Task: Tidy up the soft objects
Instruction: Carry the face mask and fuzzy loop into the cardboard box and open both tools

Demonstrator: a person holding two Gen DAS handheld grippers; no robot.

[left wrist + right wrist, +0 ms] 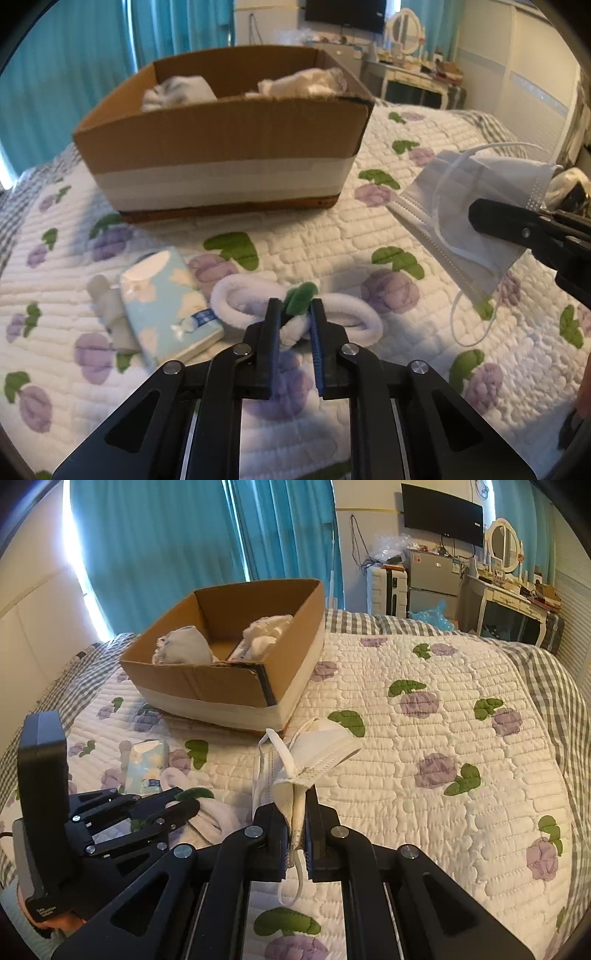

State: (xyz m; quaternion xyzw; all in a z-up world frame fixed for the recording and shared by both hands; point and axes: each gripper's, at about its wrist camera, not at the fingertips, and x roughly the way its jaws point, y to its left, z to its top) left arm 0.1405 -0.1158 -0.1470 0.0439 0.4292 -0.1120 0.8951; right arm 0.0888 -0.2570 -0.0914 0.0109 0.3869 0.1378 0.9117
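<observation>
My left gripper is shut on a white fuzzy chenille bow with a green stem that rests on the quilt. My right gripper is shut on a white face mask and holds it above the bed; the mask also shows at the right of the left wrist view. A cardboard box stands on the bed beyond, also seen in the right wrist view, with white cloth items inside. A light blue tissue pack lies left of the bow.
A small grey-white item lies against the tissue pack's left side. The floral quilt covers the bed. Teal curtains hang behind the box. A dresser with a mirror and a wall screen stand at the back right.
</observation>
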